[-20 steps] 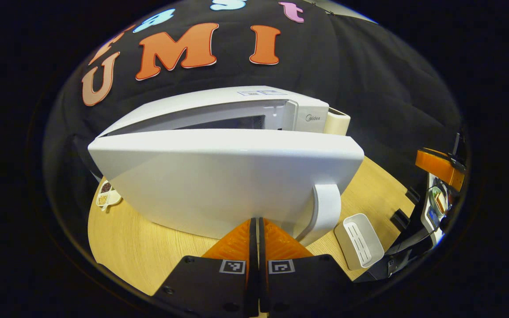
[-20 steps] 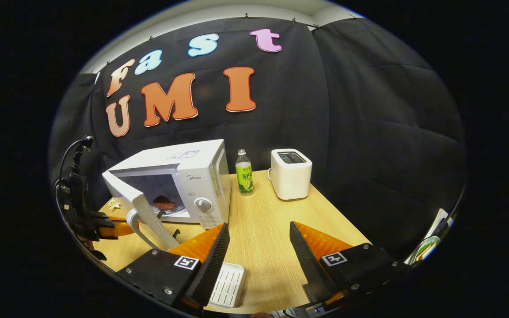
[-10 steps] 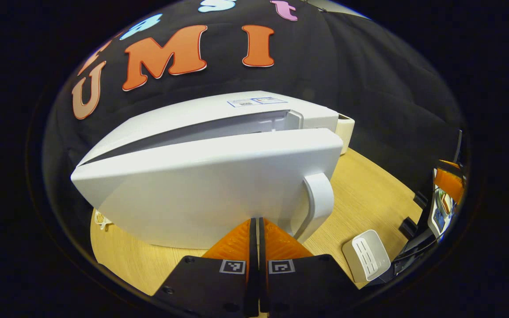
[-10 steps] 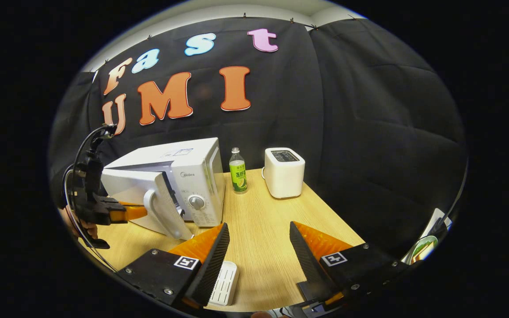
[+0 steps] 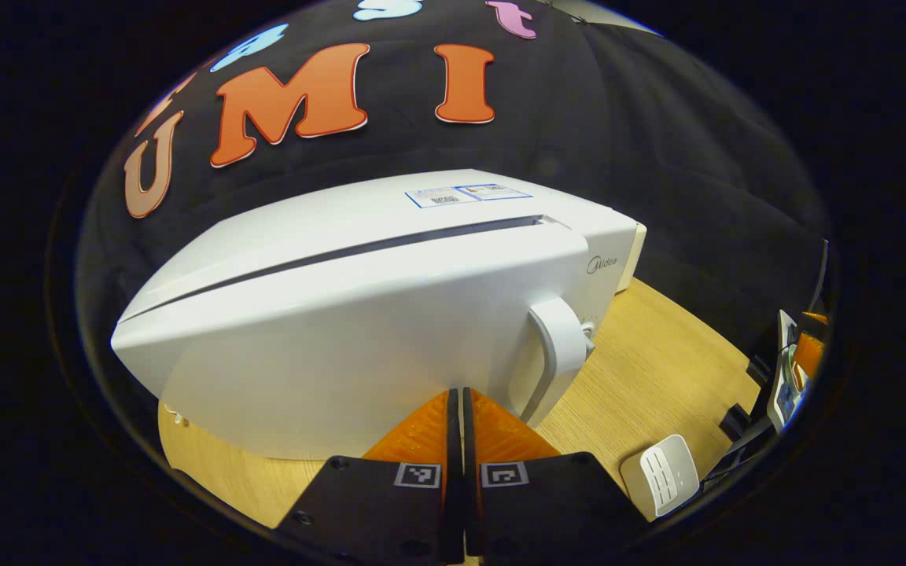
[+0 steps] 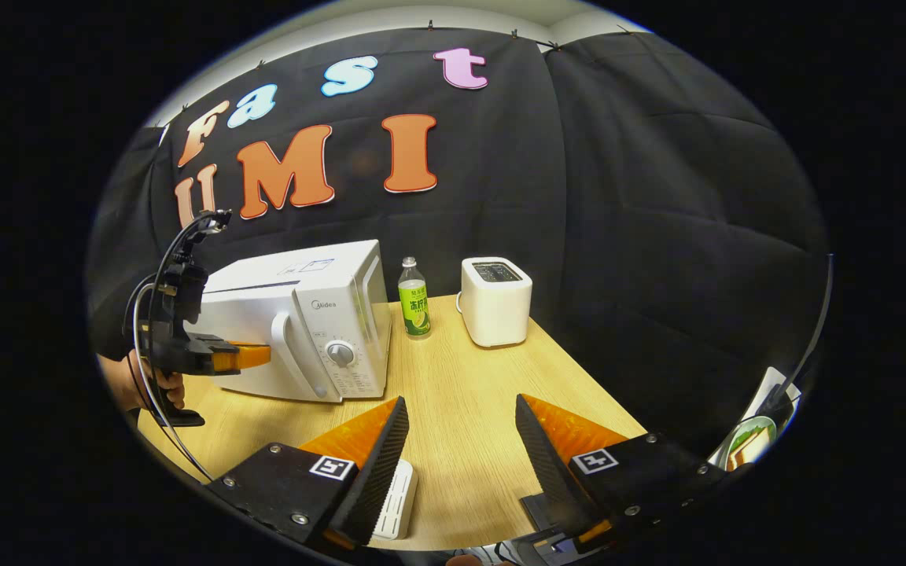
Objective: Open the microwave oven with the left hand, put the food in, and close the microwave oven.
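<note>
Microwave oven (image 5: 359, 306) across the middle of the left gripper view, standing on the wooden table (image 5: 657, 369), door (image 5: 327, 338) swung nearly flush against the body, with a thin dark slit along its top edge. Curved white handle (image 5: 559, 350) right of centre on the door. Left gripper (image 5: 457, 397) at bottom centre, fingers pressed together with nothing between them, tips touching the lower face of the door. Small white slotted tray (image 5: 665, 475) lower right on the table. In the right gripper view, same microwave oven (image 6: 303, 322) left of centre with door looking closed, control dial (image 6: 340, 353) on its front panel; left gripper (image 6: 260, 355) at the left edge, its tips against the door, held by a hand (image 6: 158, 387). Green-labelled bottle (image 6: 414, 299) just right of the oven, white toaster (image 6: 495, 301) beside that. Right gripper (image 6: 459, 428) at bottom centre, fingers spread wide and empty above the table (image 6: 461, 393), white tray (image 6: 395, 501) partly hidden behind its left finger.
</note>
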Action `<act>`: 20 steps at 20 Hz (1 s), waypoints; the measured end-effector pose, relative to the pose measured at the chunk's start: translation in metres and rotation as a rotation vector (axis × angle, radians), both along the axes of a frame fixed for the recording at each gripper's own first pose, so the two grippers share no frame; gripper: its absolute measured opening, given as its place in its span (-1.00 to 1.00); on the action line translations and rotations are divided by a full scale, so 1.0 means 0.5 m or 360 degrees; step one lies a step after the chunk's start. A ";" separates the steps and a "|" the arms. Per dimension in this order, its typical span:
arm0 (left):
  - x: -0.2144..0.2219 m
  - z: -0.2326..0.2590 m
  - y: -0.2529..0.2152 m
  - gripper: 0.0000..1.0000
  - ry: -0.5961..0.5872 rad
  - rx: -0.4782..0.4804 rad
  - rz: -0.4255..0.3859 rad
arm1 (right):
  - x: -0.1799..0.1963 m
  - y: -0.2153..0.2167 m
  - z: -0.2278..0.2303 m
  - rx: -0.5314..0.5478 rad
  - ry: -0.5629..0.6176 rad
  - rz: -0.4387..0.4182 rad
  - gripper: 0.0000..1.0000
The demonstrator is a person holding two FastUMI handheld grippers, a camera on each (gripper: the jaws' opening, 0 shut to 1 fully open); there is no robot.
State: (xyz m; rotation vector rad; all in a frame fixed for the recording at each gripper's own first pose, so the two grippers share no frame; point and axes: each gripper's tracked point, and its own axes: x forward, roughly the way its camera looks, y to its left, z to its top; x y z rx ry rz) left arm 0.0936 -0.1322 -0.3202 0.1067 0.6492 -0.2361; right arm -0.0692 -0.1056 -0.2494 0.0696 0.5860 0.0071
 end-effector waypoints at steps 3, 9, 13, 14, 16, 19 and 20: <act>0.001 0.006 0.002 -0.91 -0.0031 -0.0026 0.0052 | 0.003 -0.003 0.011 -0.0027 -0.0016 -0.0001 0.71; 0.008 0.005 0.001 -0.91 -0.0057 -0.0013 0.0052 | 0.007 0.003 0.024 -0.0042 -0.0030 0.0000 0.71; 0.020 -0.010 -0.010 -0.92 -0.0013 -0.0019 0.0023 | 0.004 0.016 0.028 -0.0044 -0.0028 0.0011 0.72; 0.021 -0.012 -0.012 -0.91 -0.0017 -0.0011 0.0013 | 0.003 0.017 0.029 -0.0051 -0.0030 0.0016 0.72; 0.020 -0.012 -0.015 -0.91 -0.0014 -0.0005 0.0018 | -0.003 0.020 0.031 -0.0063 -0.0031 0.0022 0.72; 0.013 -0.005 -0.009 -0.91 -0.0031 0.0012 0.0064 | -0.008 0.026 0.032 -0.0068 -0.0024 0.0042 0.72; 0.011 0.006 -0.002 -0.91 -0.0072 0.0052 0.0063 | -0.009 0.025 0.033 -0.0065 -0.0026 0.0050 0.70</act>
